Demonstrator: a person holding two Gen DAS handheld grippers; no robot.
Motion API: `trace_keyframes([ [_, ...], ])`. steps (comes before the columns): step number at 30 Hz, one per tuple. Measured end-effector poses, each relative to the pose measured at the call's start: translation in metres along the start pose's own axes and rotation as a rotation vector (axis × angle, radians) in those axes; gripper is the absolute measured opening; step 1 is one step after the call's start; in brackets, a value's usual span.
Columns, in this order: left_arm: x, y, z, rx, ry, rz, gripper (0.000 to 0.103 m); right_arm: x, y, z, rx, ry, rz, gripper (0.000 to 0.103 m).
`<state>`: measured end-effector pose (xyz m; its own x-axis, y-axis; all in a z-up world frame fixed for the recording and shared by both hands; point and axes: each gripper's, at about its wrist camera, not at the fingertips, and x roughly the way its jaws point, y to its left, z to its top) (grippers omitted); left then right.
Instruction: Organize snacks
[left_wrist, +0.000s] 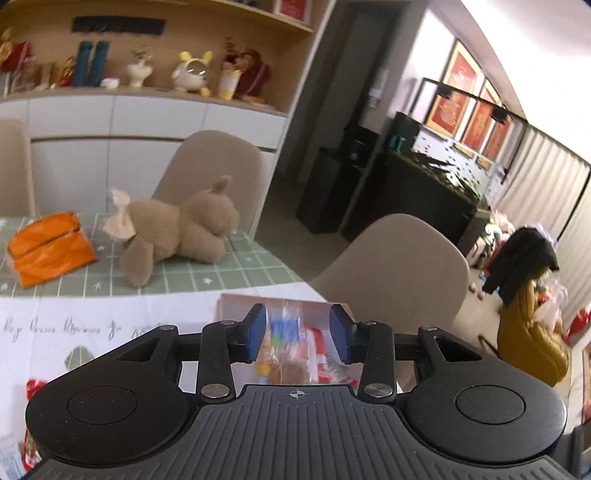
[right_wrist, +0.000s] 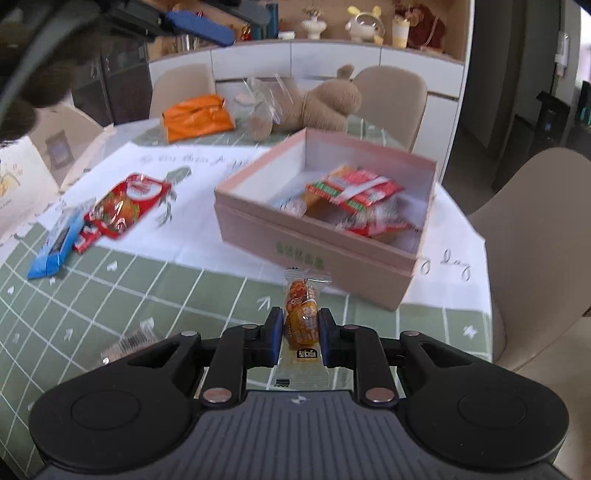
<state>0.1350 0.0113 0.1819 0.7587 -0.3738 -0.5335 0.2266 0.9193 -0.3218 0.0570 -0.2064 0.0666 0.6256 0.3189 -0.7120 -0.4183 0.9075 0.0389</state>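
Observation:
A pink open box (right_wrist: 314, 254) sits on the table with several snack packets inside, red and orange ones on top (right_wrist: 354, 190). My right gripper (right_wrist: 301, 332) is shut on a small orange snack packet (right_wrist: 301, 314), held just in front of the box's near wall. My left gripper (left_wrist: 297, 334) is open and empty above the box (left_wrist: 236, 301), with snacks (left_wrist: 299, 347) blurred below between its fingers. It also shows at the top left of the right wrist view (right_wrist: 199, 22). A red snack bag (right_wrist: 125, 206) and a blue packet (right_wrist: 55, 247) lie left of the box.
A brown plush bear (left_wrist: 177, 229) and an orange pouch (left_wrist: 48, 247) lie at the far side of the table. A clear wrapped snack (right_wrist: 129, 341) lies near my right gripper. Beige chairs (left_wrist: 399, 277) stand around the table. A shelf with figurines stands behind.

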Motion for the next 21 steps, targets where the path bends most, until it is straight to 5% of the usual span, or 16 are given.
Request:
trace_keyframes([
  [5, 0.009, 0.043, -0.047, -0.096, 0.126, 0.068, 0.042, -0.01, -0.021, 0.018, 0.102, -0.044, 0.036, 0.02],
  [9, 0.014, 0.064, -0.09, -0.167, 0.228, 0.109, 0.042, -0.015, -0.032, 0.071, 0.067, -0.178, 0.012, 0.021],
  [11, 0.009, 0.072, -0.106, -0.177, 0.25, 0.138, 0.042, -0.012, -0.035, 0.1, 0.041, -0.248, 0.013, 0.034],
  [12, 0.005, 0.077, -0.112, -0.177, 0.257, 0.159, 0.042, -0.006, -0.036, 0.112, 0.035, -0.247, 0.006, 0.052],
  [14, -0.006, 0.086, -0.122, -0.175, 0.258, 0.219, 0.042, 0.005, -0.034, 0.126, 0.023, -0.234, -0.024, 0.062],
  [16, -0.016, 0.1, -0.128, -0.191, 0.246, 0.286, 0.042, 0.013, -0.026, 0.125, -0.01, -0.209, -0.011, 0.063],
  [21, -0.042, 0.136, -0.136, -0.277, 0.191, 0.429, 0.042, 0.022, 0.013, 0.084, -0.104, -0.035, 0.214, 0.067],
])
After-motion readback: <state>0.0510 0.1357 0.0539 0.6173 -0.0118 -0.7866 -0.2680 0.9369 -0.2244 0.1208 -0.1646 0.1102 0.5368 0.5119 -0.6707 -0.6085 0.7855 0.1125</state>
